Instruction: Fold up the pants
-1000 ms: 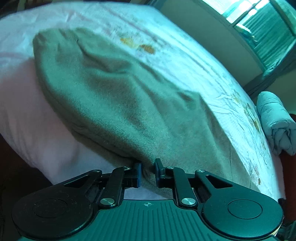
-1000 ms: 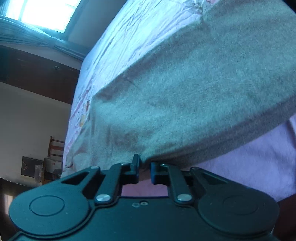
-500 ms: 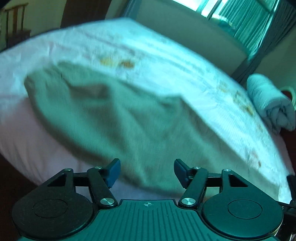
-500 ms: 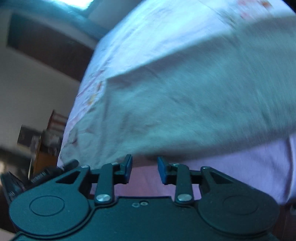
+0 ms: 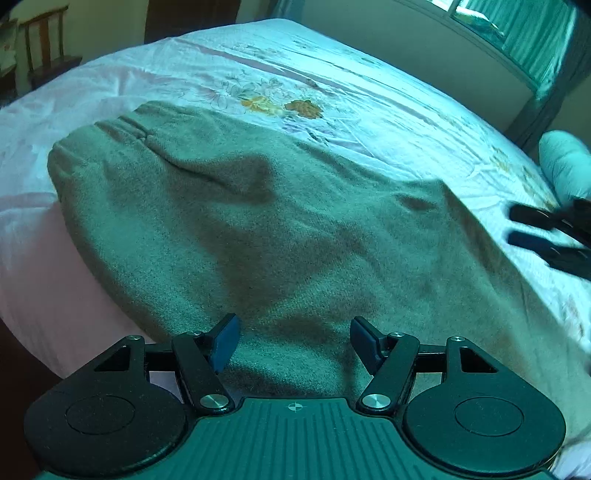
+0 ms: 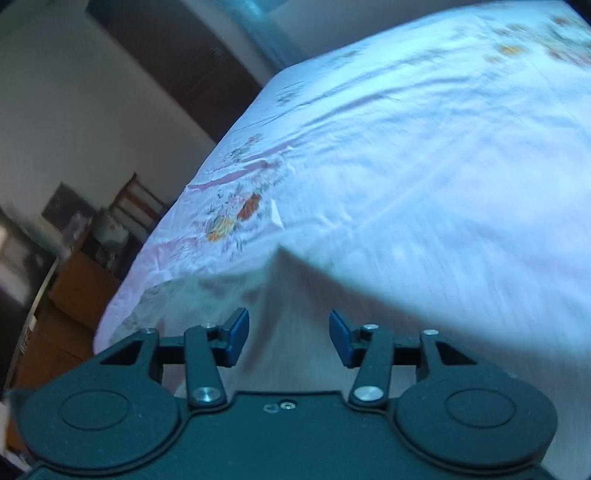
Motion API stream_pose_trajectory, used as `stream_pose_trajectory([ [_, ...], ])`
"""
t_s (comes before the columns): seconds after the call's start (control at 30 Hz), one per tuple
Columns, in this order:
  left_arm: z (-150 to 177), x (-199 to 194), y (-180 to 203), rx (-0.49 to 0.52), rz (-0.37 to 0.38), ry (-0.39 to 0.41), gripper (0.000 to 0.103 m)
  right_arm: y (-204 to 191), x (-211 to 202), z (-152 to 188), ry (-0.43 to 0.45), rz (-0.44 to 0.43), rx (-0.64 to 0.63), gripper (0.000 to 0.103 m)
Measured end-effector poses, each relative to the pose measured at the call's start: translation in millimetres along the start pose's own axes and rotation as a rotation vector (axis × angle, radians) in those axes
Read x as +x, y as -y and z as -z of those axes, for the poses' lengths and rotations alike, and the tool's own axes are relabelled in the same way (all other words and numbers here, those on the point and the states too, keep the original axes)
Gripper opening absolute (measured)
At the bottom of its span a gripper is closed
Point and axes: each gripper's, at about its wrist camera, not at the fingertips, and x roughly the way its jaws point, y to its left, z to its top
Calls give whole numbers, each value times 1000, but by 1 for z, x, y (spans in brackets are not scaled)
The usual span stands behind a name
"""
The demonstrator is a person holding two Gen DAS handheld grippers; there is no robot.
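Observation:
Grey-green pants (image 5: 258, 229) lie folded on the bed, waistband at the upper left, near edge by the mattress side. My left gripper (image 5: 294, 341) stands open just above the pants' near edge, with cloth below the blue pads (image 5: 225, 341) but not pinched. My right gripper (image 5: 511, 226) shows at the right edge, hovering past the pants' far corner over the sheet. In the blurred right wrist view the right gripper (image 6: 288, 334) has its jaws opening; pale pants cloth (image 6: 295, 295) lies under them and nothing is held.
The bed sheet (image 5: 369, 96) is white-pink with flower prints. A rolled pale blue quilt (image 5: 563, 162) lies at the right. A wooden chair (image 6: 136, 199) and brown boxes (image 6: 74, 291) stand beyond the bed's far end. A window (image 5: 517, 26) is behind.
Both grippers were shut on the pants' near edge and have let go. The left has drawn back and opened wide; the right has swung off sideways, rolling, with its jaws parting.

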Motion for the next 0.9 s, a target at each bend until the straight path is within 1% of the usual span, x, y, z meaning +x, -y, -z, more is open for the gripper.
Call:
stream_pose_trajectory([
  [0.07,0,-1,-6,-37,11,0,67,-4,22,-19,-11,29,-57,43],
  [0.1,0,0,-8,-48,12,1,67,-6,31,-26,-16,47,-86,46],
  [0.13,0,2,-10,-58,16,1,67,-7,42,-32,-23,58,-109,50],
  [0.17,2,2,-12,-62,19,-1,67,-8,53,-37,-42,45,-129,55],
  [0.2,2,3,-12,-61,18,-2,67,-8,67,-41,-79,27,-143,62],
  [0.27,2,5,-12,-58,15,-3,67,-8,87,-43,-147,14,-181,61],
  [0.33,3,5,-11,-51,11,-3,67,-10,100,-39,-206,7,-219,30],
  [0.37,3,4,-11,-52,12,-3,67,-12,104,-36,-212,6,-232,28],
  [0.4,3,5,-11,-55,12,-2,67,-14,102,-33,-197,6,-250,15],
  [0.47,3,5,-9,-47,7,-5,67,-16,94,-31,-147,35,-280,6],
  [0.5,2,6,-8,-38,2,-4,67,-18,91,-32,-100,80,-307,0],
  [0.53,3,7,-7,-32,-3,-4,67,-18,90,-32,-67,112,-319,0],
  [0.57,3,7,-6,-30,-5,-1,67,-13,93,-33,-65,148,-299,0],
  [0.6,3,8,-6,-28,-8,1,67,-8,101,-31,-105,163,-284,0],
  [0.63,2,7,-5,-27,-9,0,67,-8,106,-25,-127,158,-302,0],
  [0.67,0,4,-5,-31,-9,3,67,-12,104,-20,-114,171,-332,0],
  [0.73,-5,-6,-1,-36,-9,33,67,-12,90,-21,-67,163,-291,0],
  [0.8,-13,-18,6,1,-10,96,67,-17,66,-26,5,159,-262,5],
  [0.83,-20,-20,9,21,-8,122,67,-20,56,-25,25,140,-257,5],
  [0.9,-35,-13,9,41,-16,140,67,-25,42,-21,43,122,-249,6],
])
